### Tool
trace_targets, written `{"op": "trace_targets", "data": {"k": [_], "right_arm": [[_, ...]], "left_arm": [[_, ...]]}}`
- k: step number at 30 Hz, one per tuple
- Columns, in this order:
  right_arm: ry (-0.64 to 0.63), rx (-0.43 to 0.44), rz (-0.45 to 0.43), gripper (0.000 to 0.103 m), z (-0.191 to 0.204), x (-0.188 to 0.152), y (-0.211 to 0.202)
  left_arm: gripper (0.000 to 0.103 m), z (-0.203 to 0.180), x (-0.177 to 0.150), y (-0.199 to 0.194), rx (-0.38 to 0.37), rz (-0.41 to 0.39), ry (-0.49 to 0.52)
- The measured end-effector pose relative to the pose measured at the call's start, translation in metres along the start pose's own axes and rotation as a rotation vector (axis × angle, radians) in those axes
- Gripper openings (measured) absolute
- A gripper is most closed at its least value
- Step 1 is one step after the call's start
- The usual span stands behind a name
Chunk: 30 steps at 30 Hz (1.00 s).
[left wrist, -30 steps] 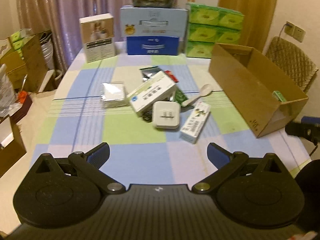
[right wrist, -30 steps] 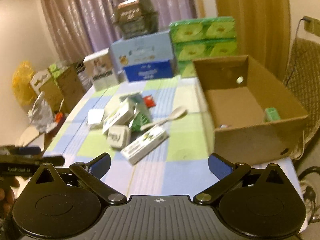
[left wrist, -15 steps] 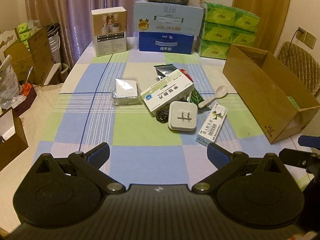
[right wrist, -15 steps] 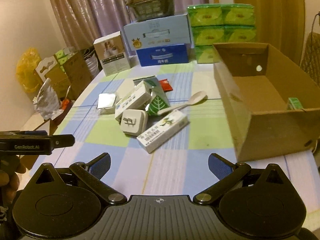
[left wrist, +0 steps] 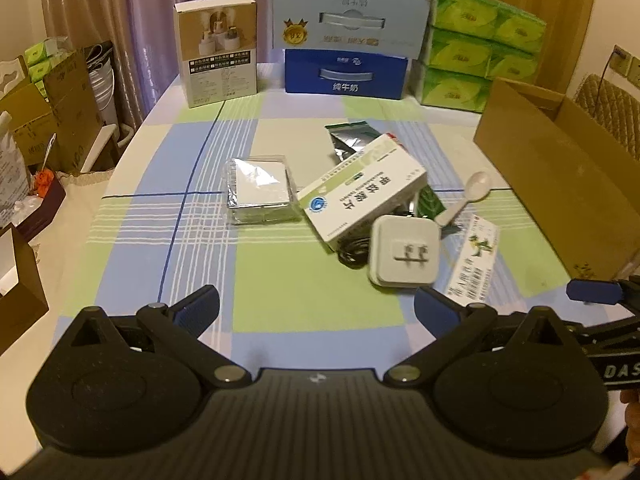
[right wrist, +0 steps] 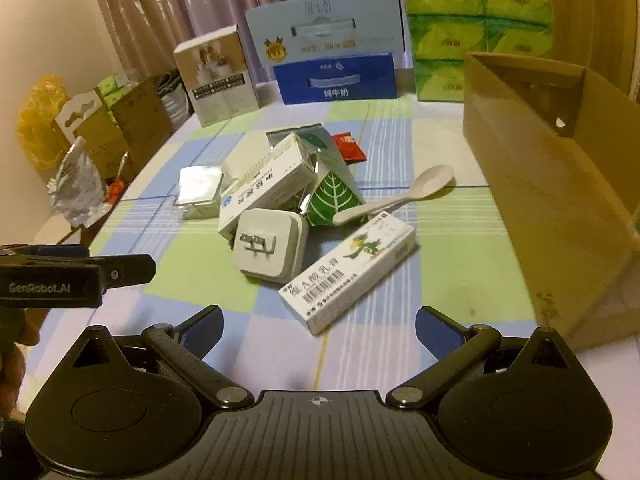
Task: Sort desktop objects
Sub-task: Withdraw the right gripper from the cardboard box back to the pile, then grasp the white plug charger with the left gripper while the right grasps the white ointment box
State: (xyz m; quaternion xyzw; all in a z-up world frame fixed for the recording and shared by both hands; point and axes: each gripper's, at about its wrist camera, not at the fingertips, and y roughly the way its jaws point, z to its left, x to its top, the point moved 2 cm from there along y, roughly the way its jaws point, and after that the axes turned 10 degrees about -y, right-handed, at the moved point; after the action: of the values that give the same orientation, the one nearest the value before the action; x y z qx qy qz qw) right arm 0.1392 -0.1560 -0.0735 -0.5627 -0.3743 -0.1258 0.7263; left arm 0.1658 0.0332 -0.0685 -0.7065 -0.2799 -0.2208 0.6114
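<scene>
Left gripper (left wrist: 316,306) and right gripper (right wrist: 319,326): both hovering wide open, holding nothing. Cluster lying mid-tablecloth (left wrist: 280,296): medicine box (left wrist: 362,192), charger plug (right wrist: 270,246), ointment box (right wrist: 348,270), spoon (right wrist: 396,198), foil packet (left wrist: 258,190). Cardboard box (right wrist: 540,184) sitting at right.

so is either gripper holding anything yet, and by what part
Nothing is held: the left gripper and the right gripper are both open and empty.
</scene>
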Motion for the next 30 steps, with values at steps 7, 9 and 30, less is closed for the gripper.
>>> {"op": "trace_targets", "data": {"k": [7, 9, 30], "right_arm": [[0.045, -0.028, 0.01, 0.085, -0.003, 0.005, 0.047], [0.052, -0.038, 0.015, 0.081, -0.005, 0.007, 0.058], [-0.036, -0.128, 0.054, 0.037, -0.048, -0.01, 0.05]], "left_arm": [[0.102, 0.004, 0.004, 0.03, -0.01, 0.018, -0.001], [0.102, 0.003, 0.004, 0.037, -0.012, 0.02, 0.005], [0.1, -0.047, -0.004, 0.081, -0.211, 0.06, 0.033]]}}
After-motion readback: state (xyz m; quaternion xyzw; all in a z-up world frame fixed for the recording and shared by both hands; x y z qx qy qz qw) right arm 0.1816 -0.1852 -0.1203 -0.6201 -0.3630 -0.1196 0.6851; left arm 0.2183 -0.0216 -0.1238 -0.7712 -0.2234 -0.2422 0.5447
